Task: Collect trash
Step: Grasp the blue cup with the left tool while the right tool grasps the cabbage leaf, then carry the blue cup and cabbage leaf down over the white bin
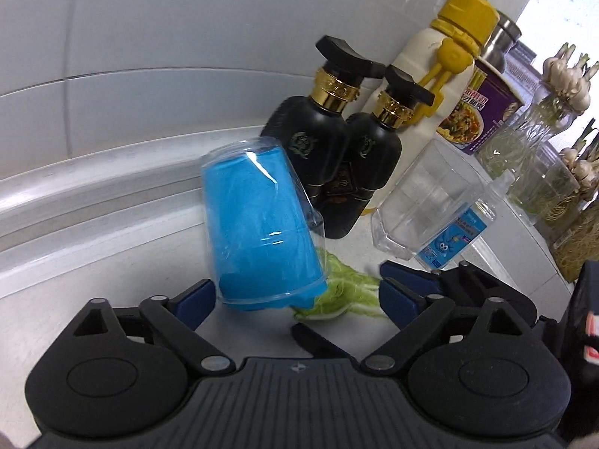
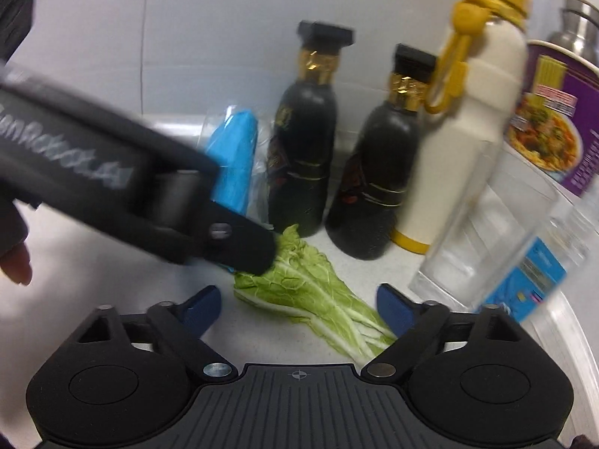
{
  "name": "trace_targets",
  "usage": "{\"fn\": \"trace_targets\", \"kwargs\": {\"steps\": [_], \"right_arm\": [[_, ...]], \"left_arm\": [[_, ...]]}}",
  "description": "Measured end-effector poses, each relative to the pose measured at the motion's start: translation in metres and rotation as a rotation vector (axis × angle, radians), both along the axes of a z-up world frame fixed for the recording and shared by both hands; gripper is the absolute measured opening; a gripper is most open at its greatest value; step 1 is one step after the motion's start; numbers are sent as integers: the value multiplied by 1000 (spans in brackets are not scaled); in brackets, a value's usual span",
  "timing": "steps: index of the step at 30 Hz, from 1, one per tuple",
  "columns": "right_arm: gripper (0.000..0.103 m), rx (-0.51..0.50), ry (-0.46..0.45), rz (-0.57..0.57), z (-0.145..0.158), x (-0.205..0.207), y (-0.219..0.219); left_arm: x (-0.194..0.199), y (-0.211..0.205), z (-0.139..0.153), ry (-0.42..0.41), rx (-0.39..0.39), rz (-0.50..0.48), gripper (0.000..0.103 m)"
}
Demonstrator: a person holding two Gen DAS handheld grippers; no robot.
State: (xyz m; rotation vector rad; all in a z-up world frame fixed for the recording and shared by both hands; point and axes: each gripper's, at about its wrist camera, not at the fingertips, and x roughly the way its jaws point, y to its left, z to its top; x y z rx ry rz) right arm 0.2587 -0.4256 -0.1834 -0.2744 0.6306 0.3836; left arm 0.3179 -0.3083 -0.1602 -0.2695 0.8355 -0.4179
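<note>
Both grippers' fingers [image 2: 204,305] stand wide, holding nothing, the right gripper [image 2: 299,305] straddling the cabbage leaf [image 2: 310,292] flat on the counter [image 2: 93,254]: light, limp, tearable, probably best pinched at its stiffer white stalk.

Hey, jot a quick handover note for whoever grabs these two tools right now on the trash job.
Left tool: open, around the base of the blue cup stack in clear wrap, which leans tilted; no firm grip visible.
Right tool: open, holding nothing, just over the cabbage leaf on the counter.
Done: nothing visibly collected.
Left: likely close on the cups, pick up the leaf, bin both. No bin in view.
</note>
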Motion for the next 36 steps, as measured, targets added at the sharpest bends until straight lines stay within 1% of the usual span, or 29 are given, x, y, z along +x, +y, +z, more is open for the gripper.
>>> {"fn": "trace_targets", "kwargs": {"steps": [1,3,5,6,8,11,12,13,15,17,19,22,26,30,32,36], "right_arm": [[77,13,7,7,0,1,-1],[60,41,25,17,1,3,-3],[51,56,35,13,1,4,-4],[45,58,34,9,1,4,-5],[38,62,31,-1,1,4,-7],[27,58,23,-25,0,2,-10],[24,56,18,-33,0,2,-11],[22,57,15,-40,0,1,-12],[18,67,12,-60,1,0,-17],[15,84,12,-82,2,0,-19],[13,113,18,-103,4,1,-21],[13,148,30,-124,7,2,-22],[13,158,34,-134,12,-2,-21],[13,161,27,-143,21,-7,-22],[12,180,29,-151,28,-12,-24],[11,232,36,-176,41,-22,-30]], "left_arm": [[2,-2,-1,1,6,-2,88],[5,-4,-1,-1,24,-2,81],[8,-5,-2,7,40,8,73],[9,-4,-3,13,45,20,71],[12,-2,-3,28,52,48,61],[13,2,-3,39,48,69,50],[12,4,-3,35,52,69,48],[12,4,-2,30,65,71,44],[11,7,-1,30,87,84,41],[12,12,0,35,86,109,30],[12,15,2,39,85,134,25],[11,19,7,24,94,153,21],[12,23,11,14,74,190,18],[7,20,15,-15,113,186,12],[3,22,18,-16,112,175,10],[-6,30,26,-3,103,169,9]]}}
